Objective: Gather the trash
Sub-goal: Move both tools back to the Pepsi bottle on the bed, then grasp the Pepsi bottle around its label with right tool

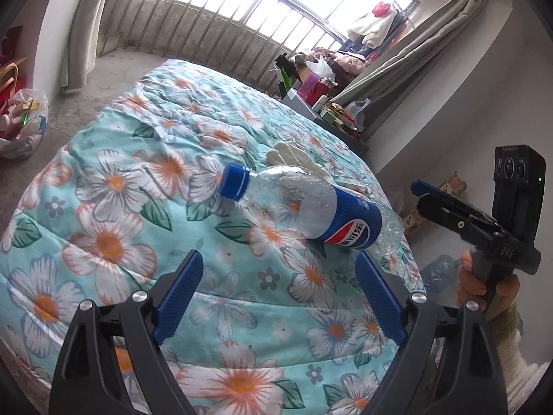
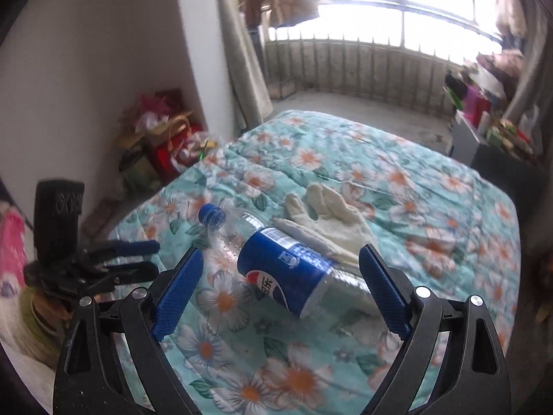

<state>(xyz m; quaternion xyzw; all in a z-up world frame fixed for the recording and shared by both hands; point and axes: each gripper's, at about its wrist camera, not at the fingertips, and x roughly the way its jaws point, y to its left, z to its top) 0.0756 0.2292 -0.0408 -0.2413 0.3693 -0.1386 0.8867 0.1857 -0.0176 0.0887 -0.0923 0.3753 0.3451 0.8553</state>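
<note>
An empty clear Pepsi bottle (image 1: 311, 207) with a blue cap and blue label lies on its side on the floral quilt (image 1: 138, 207); it also shows in the right wrist view (image 2: 283, 269). A white glove (image 1: 293, 159) lies just behind it, seen too in the right wrist view (image 2: 331, 221). My left gripper (image 1: 280, 269) is open, just short of the bottle. My right gripper (image 2: 281, 263) is open with the bottle's label end between its blue pads (image 2: 380, 294), not gripped. The right gripper also shows from the side in the left wrist view (image 1: 418, 186).
A white bag of rubbish (image 1: 20, 124) sits on the floor at the left wall. A cluttered dark table (image 1: 331, 114) stands at the bed's far right. Bags and boxes (image 2: 162, 145) are piled in the left corner. A barred window (image 2: 380, 52) lies beyond the bed.
</note>
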